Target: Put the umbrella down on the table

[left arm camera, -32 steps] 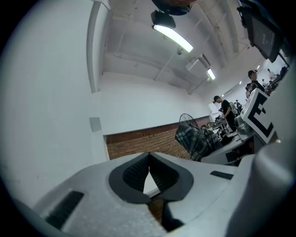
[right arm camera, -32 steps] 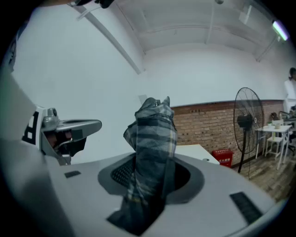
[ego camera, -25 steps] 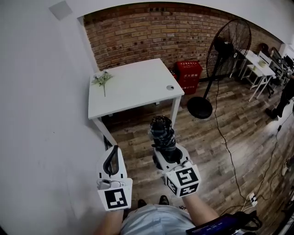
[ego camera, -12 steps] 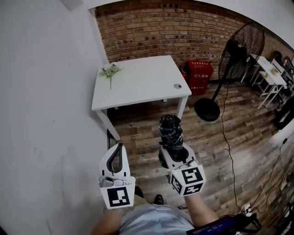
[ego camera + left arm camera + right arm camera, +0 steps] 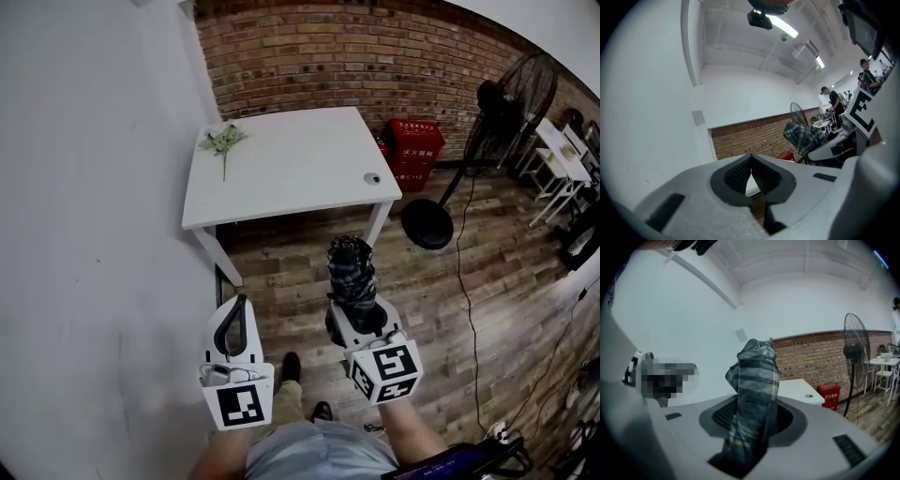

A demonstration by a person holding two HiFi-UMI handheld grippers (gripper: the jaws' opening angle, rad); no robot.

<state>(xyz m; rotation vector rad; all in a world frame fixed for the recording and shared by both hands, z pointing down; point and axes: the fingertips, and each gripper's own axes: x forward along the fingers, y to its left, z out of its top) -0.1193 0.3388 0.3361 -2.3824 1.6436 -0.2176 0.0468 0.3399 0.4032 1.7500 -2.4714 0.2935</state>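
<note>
Umbrella (image 5: pixel 352 270), folded, plaid fabric, is clamped in the right gripper (image 5: pixel 356 314): jaws press on its lower part and the rest sticks out forward past the tips. It hangs in the air above the wood floor (image 5: pixel 441 309), short of the white desk (image 5: pixel 300 173) and not touching it. Left gripper (image 5: pixel 238 305) sits just beside it on the left, jaws closed tip to tip with nothing between them; the desk carries a green sprig (image 5: pixel 223 142) at its far left corner.
</note>
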